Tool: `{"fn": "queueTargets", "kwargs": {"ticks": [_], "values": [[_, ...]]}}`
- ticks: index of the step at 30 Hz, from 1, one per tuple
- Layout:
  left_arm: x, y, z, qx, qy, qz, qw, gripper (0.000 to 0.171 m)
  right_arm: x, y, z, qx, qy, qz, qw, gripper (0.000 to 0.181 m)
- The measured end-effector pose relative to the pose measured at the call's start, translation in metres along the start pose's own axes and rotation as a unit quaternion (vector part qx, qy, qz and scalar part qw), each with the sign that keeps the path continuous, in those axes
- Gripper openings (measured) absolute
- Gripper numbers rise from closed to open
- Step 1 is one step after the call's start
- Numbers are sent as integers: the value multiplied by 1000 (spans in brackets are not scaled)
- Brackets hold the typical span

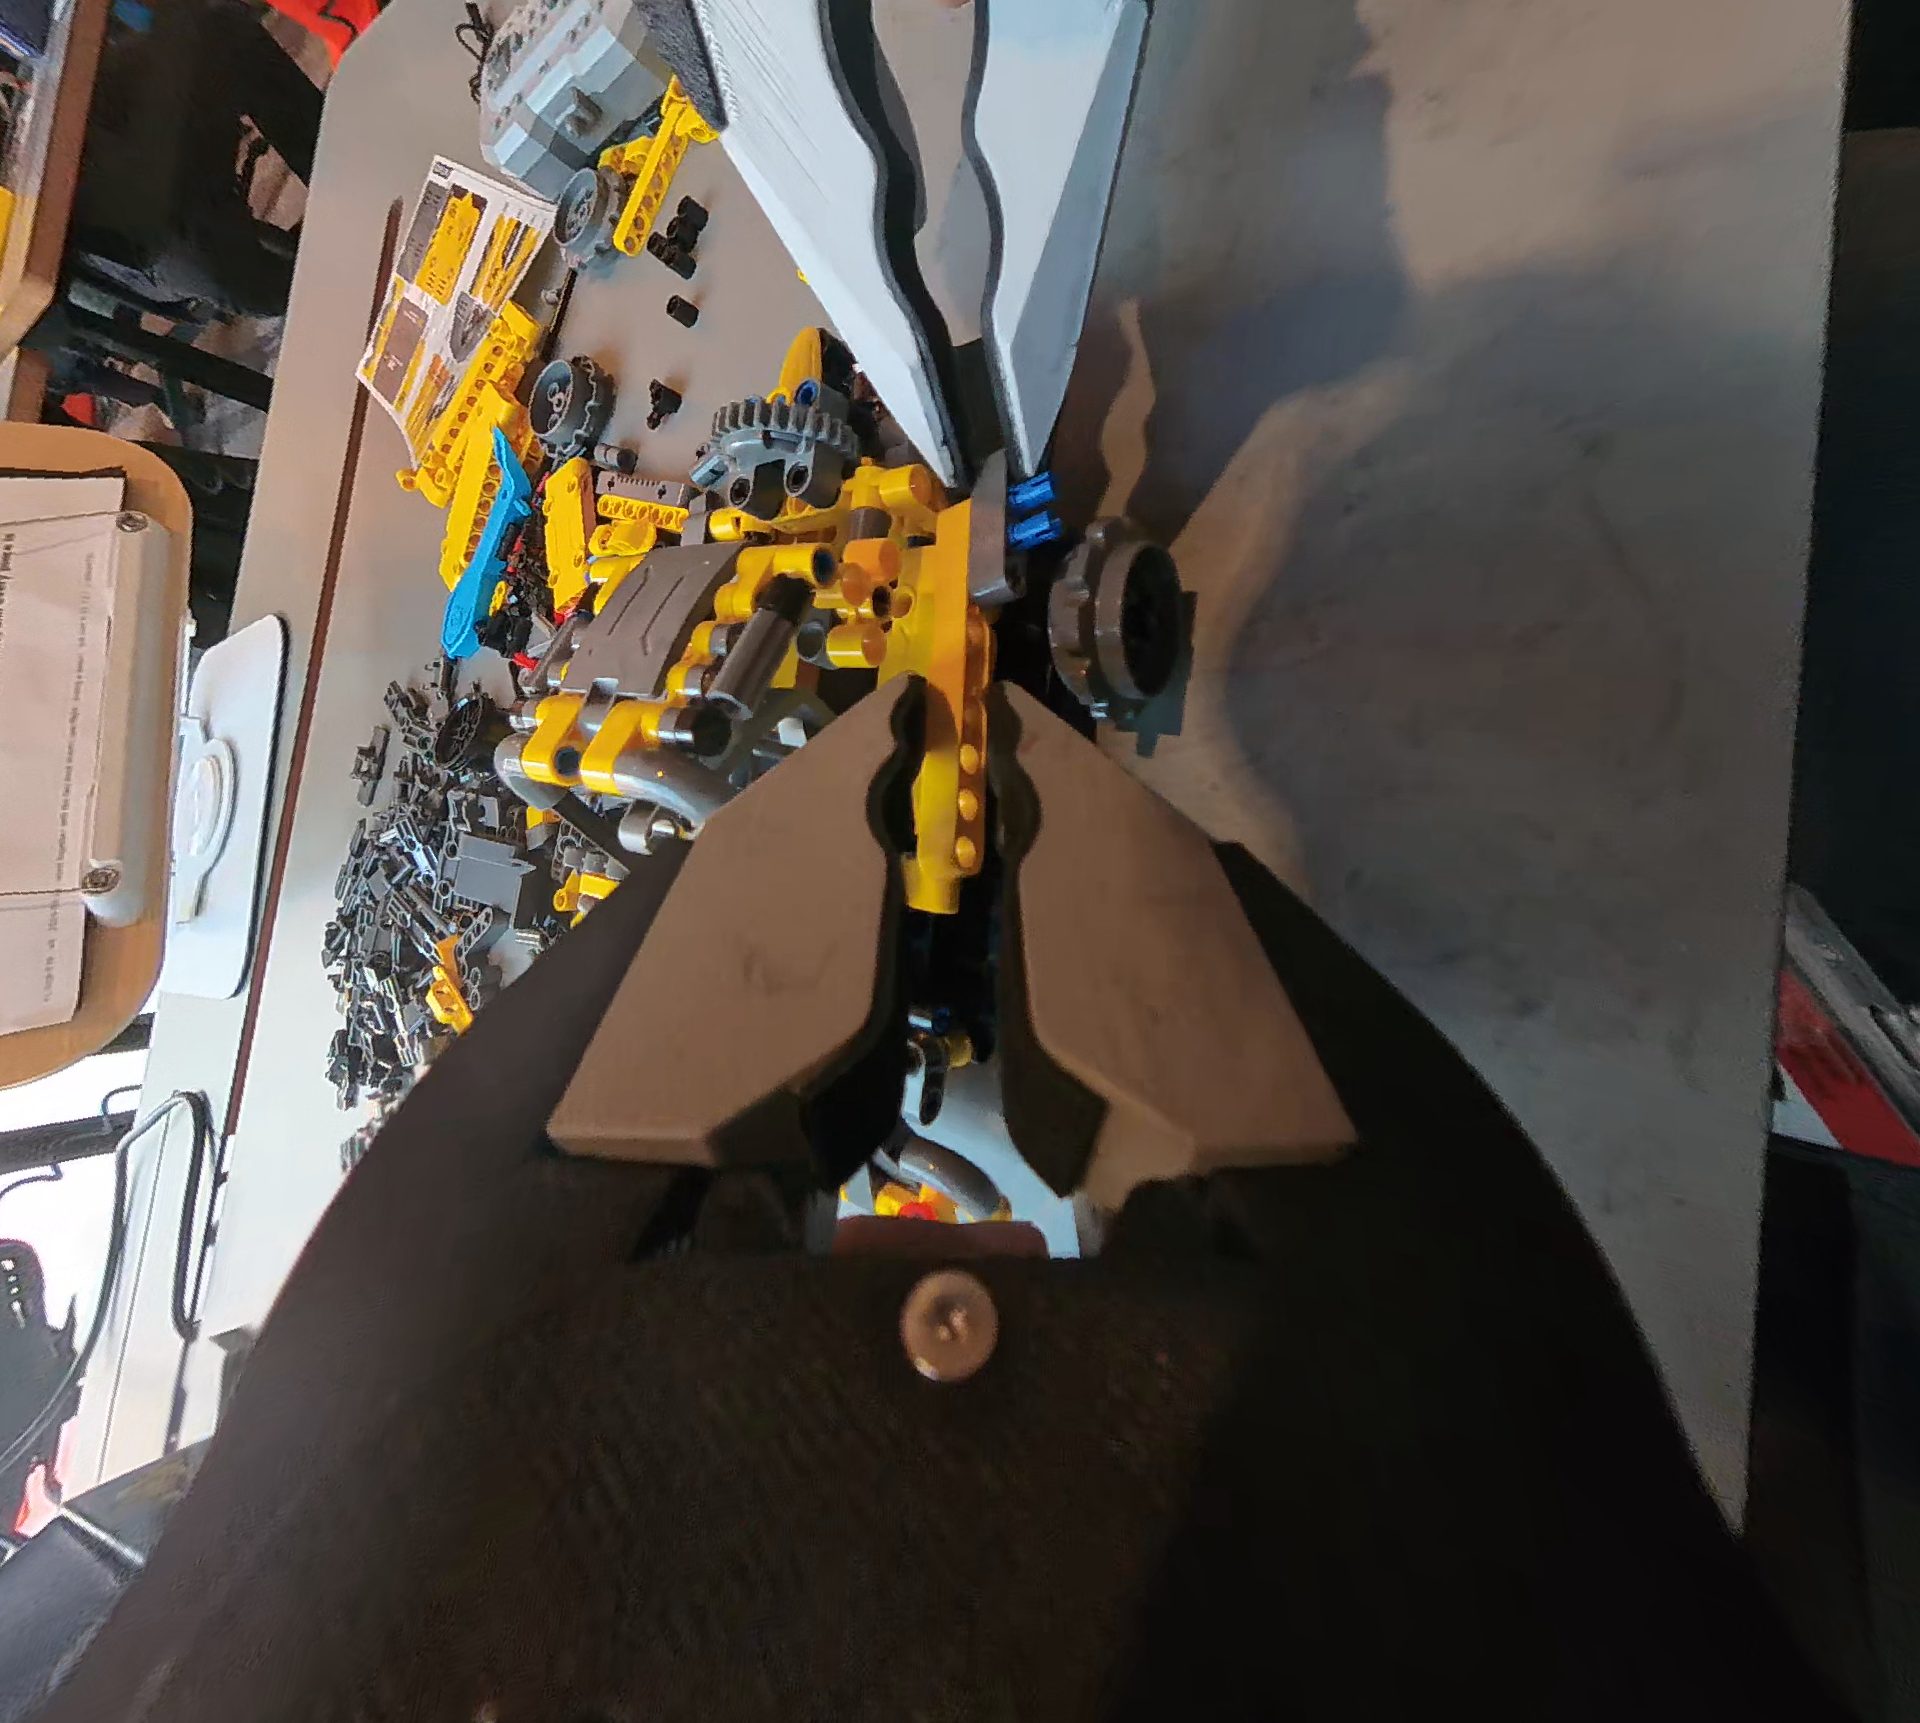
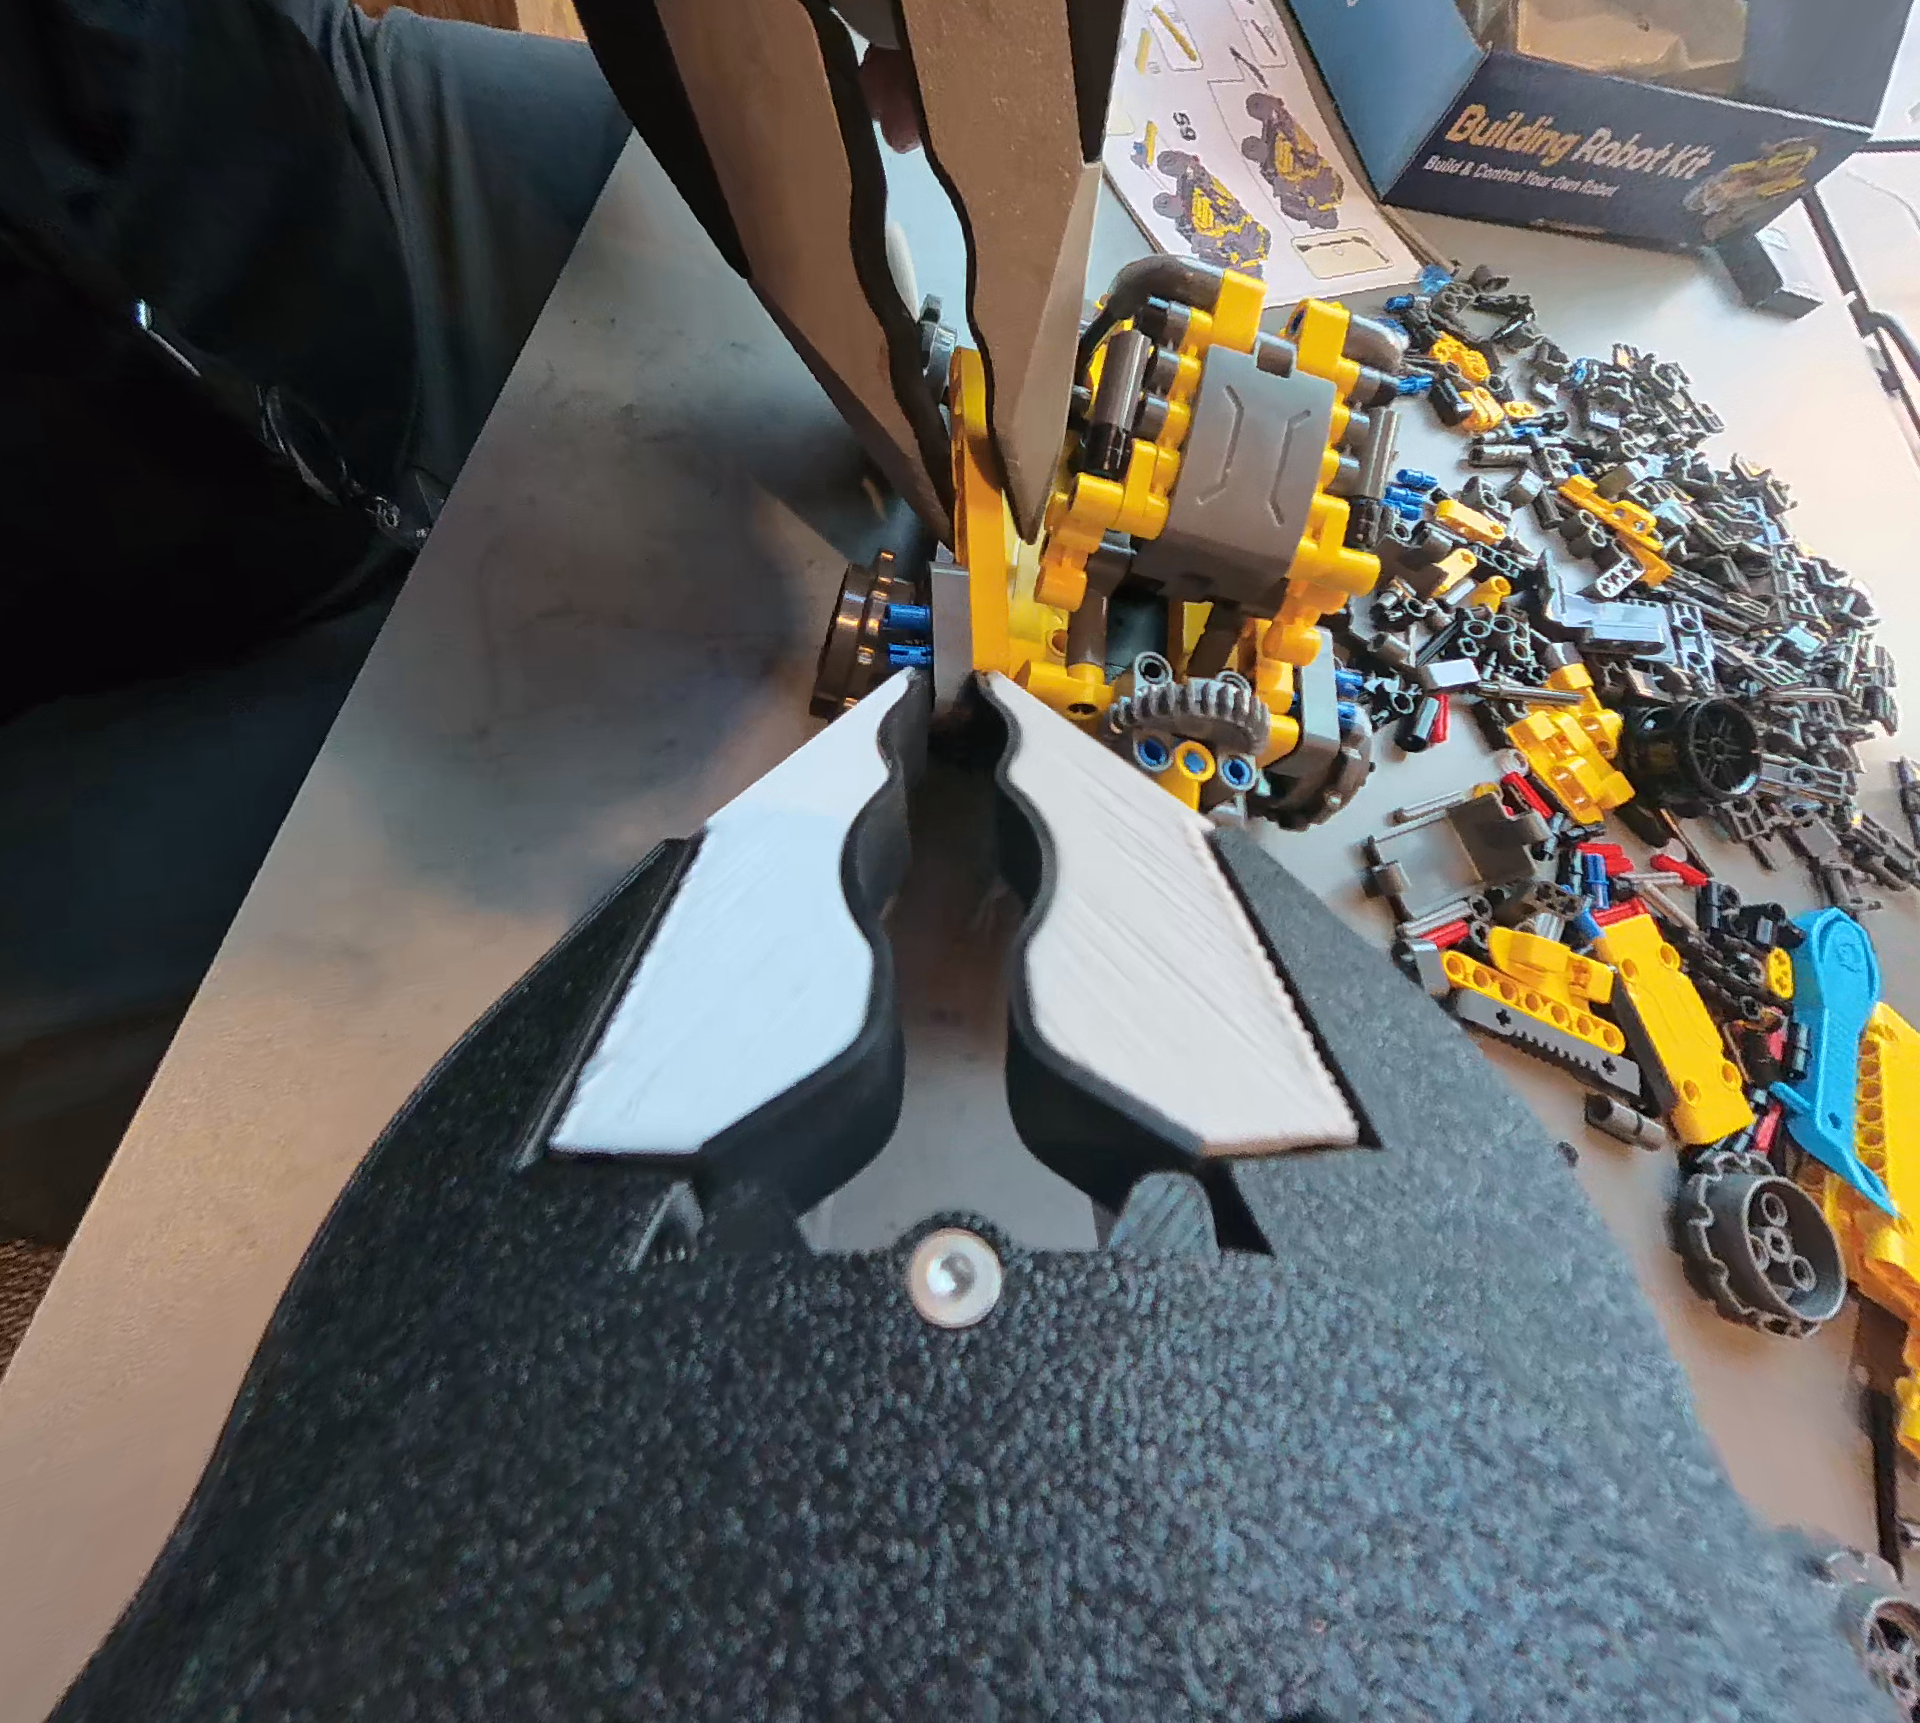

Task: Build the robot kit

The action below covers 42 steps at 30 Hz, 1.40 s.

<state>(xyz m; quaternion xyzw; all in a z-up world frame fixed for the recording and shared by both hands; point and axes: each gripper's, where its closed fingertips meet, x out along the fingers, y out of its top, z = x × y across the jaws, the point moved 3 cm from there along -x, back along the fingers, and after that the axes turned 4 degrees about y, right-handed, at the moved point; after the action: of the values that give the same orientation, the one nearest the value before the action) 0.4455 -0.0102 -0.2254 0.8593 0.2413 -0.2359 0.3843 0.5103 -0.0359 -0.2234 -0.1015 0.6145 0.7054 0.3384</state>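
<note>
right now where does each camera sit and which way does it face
Left wrist view: on the left gripper, looking along its brown fingers at the yellow model it clamps; the right gripper enters from above.
Right wrist view: on the right gripper, looking along its white fingers at the grey piece it pinches; a dark sleeve shows left.
Both share the model, both grippers, the grey table.

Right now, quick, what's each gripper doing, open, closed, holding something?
Left gripper: closed on the yellow beam of the brick model.
Right gripper: closed on a small grey piece at the model's edge.
</note>
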Motion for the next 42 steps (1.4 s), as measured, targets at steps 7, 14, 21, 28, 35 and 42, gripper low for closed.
{"fn": "queueTargets", "kwargs": {"ticks": [7,14,21,28,35,42], "values": [[1,-1,1,6,24,17,1000,8,1,0,0,7,0,-2,1000,7],[3,1,3,59,53,8,997,8,1,-1,1,20,5,-1,1000,7],[7,2,2,206,130,-10,970,7,-1,0,2,47,18,10,999,7],[6,1,2,253,164,4,954,7,-2,3,1,59,26,20,998,7],[-1,12,-2,237,196,37,951,5,-6,8,3,69,26,39,997,7],[0,10,2,240,195,39,950,5,-6,7,6,71,16,35,997,7]]}}
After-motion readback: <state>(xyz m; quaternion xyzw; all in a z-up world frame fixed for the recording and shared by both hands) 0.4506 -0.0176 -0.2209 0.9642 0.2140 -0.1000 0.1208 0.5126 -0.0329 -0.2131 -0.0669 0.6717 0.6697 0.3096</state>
